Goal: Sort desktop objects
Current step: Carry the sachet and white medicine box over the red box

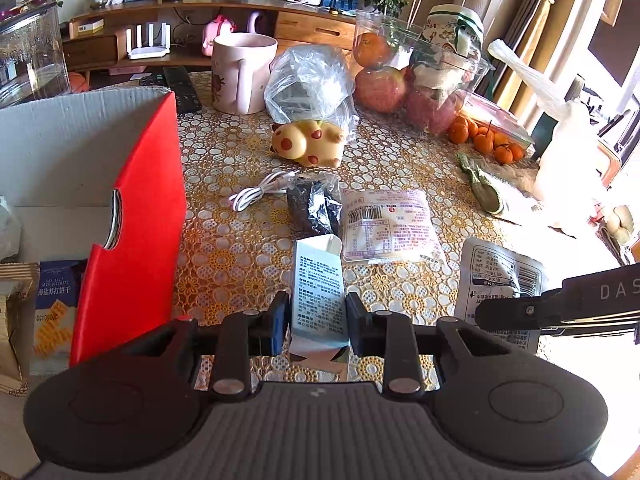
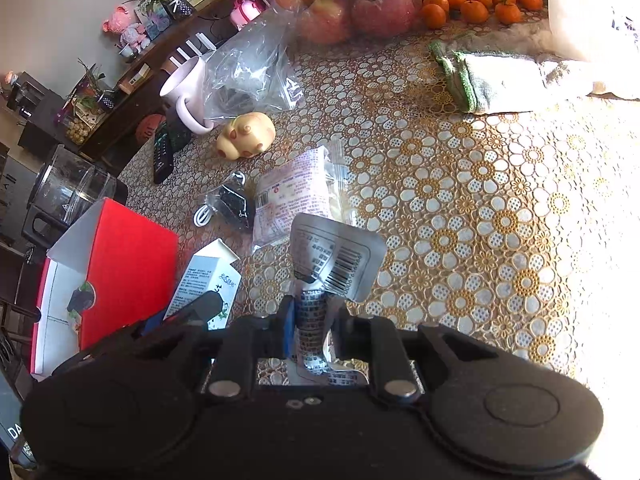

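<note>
Carton (image 1: 319, 292) pinched upright in left gripper (image 1: 318, 322), near red box (image 1: 132, 236) | right gripper (image 2: 312, 324) clamps silver pouch (image 2: 336, 260), lifted | only left view shows box's contents, biscuit packs (image 1: 52, 300)

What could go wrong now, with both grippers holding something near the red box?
The silver packet is limp and pinched only at its lower end by the right gripper; it may slip. The left gripper grips the small carton close beside the red box, so a careless swing could hit its wall.
</note>
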The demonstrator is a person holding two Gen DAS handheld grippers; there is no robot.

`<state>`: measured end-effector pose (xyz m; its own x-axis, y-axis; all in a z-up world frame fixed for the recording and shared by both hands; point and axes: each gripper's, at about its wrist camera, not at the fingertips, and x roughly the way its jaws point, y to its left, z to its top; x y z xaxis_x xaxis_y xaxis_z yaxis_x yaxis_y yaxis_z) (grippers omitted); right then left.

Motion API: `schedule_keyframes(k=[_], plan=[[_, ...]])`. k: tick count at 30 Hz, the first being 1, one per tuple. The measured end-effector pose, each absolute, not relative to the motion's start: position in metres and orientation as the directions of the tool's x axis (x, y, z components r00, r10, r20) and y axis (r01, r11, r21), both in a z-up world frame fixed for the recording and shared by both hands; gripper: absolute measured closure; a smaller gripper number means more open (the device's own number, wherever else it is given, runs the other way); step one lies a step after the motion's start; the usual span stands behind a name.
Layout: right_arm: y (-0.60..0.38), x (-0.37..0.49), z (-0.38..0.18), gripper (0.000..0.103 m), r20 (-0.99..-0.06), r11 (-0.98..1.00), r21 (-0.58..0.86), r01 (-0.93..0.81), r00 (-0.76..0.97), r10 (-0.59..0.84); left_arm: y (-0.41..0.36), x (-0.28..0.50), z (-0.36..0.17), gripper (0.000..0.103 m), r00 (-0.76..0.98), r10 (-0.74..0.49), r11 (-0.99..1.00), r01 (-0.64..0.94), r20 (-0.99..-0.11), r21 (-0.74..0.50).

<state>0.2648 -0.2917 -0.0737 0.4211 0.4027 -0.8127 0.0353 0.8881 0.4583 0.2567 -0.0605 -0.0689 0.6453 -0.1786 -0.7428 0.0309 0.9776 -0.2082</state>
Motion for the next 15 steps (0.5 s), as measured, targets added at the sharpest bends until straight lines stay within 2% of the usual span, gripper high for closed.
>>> schedule_keyframes(k=[15], plan=[[-0.292,0.224,-0.029,0.085,-0.792,0.895,0.446,-0.011,0.462,0.4,-0.052,0.207,-0.021,0.074,0.667,-0.27,0.957,0.107,-0.695,-0.269]])
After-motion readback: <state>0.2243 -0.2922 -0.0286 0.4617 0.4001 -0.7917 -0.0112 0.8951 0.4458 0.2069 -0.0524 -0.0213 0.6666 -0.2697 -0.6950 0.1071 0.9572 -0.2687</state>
